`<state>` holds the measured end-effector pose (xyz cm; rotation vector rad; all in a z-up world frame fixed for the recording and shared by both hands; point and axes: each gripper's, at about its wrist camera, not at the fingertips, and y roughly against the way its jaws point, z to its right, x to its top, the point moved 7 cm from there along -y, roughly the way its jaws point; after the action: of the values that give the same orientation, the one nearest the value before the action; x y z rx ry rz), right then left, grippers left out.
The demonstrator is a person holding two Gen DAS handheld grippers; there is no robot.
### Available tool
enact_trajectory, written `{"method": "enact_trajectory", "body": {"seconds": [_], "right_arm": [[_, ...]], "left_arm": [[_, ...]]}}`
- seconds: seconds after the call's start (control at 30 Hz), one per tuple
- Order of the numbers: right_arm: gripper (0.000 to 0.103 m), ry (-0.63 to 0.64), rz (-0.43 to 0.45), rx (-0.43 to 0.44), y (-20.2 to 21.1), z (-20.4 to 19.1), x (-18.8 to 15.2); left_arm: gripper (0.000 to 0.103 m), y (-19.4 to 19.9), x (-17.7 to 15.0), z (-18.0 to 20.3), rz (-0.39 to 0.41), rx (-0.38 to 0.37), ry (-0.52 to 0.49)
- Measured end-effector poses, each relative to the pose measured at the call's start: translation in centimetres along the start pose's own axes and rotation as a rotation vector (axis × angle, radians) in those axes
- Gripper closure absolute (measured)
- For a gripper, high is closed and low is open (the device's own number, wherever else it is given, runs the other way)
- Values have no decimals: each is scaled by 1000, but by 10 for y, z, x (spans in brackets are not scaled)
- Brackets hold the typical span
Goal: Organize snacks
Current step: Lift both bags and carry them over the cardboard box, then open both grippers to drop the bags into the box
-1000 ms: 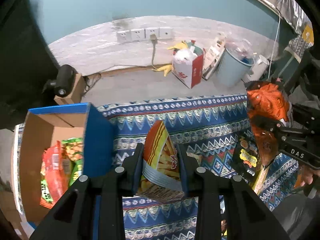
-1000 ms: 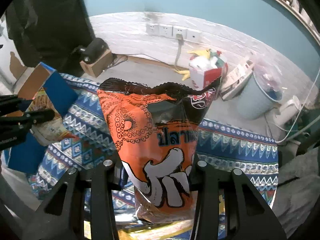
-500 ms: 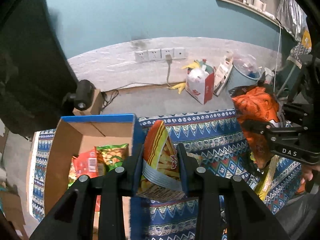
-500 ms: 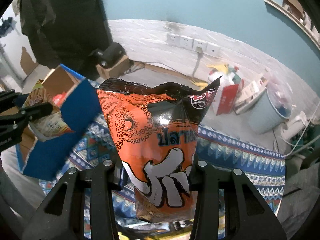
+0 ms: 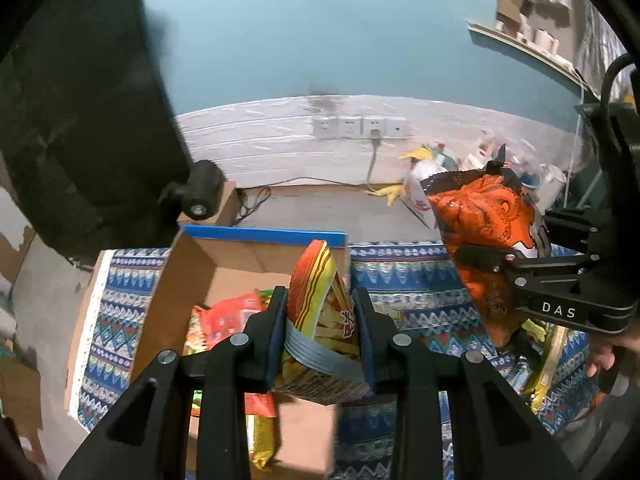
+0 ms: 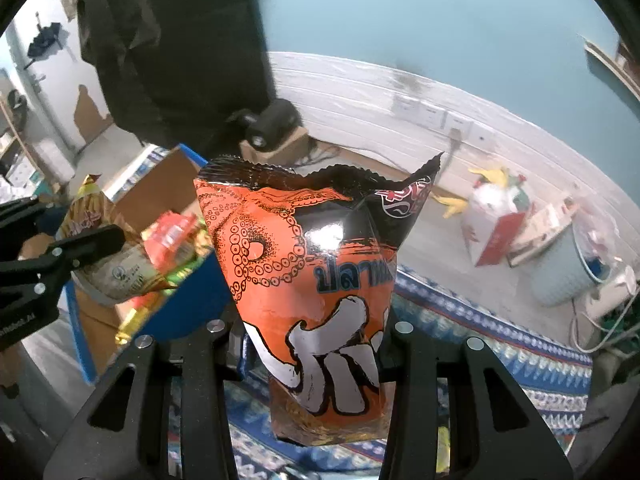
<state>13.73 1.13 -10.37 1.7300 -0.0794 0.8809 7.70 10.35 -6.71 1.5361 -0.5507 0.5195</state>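
Note:
My left gripper (image 5: 320, 312) is shut on a yellow-and-red fries snack bag (image 5: 320, 312) and holds it over the open blue-edged cardboard box (image 5: 224, 268). Red and green snack packs (image 5: 228, 316) lie inside the box. My right gripper (image 6: 316, 344) is shut on an orange squid-print snack bag (image 6: 316, 280), held upright above the patterned blue cloth (image 6: 500, 356). In the left wrist view that orange bag (image 5: 488, 232) hangs to the right of the box. In the right wrist view the box (image 6: 160, 184) and the left gripper's bag (image 6: 116, 264) sit at the left.
More snack packs (image 5: 548, 344) lie on the cloth (image 5: 408, 272) at the right. A black camera on a small carton (image 5: 200, 196) stands behind the box. A wall socket strip (image 5: 360, 126), a red-and-white bag (image 6: 496, 224) and a grey bin (image 6: 568, 272) are on the floor beyond.
My left gripper has carried the fries bag leftward from over the cloth to over the box. My right gripper has followed leftward with the orange bag, closer to the box.

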Motion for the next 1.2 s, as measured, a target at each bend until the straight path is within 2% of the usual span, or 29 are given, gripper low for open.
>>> {"method": "enact_trajectory", "body": {"seconds": [0.37,0.73,0.97,1.17,1.2], "right_arm": [[62,58,19,67,-16,-61,36],[62,80,18,142,-36,-114,62],[62,101,-14,185,-60,-148,63],[62,111,-43,203,-79,-166,62],[62,114,-49,205,-81,-167,61]], "left_arm": [[71,3,-17,-63,-5,67,95],[71,-4,-49,-120,-51,117,181],[71,-13,-61,-142,-77,129,225],[69,-22,-67,-145,-108,124,234],[66,-23,-69,-145,-115,123,235]]}}
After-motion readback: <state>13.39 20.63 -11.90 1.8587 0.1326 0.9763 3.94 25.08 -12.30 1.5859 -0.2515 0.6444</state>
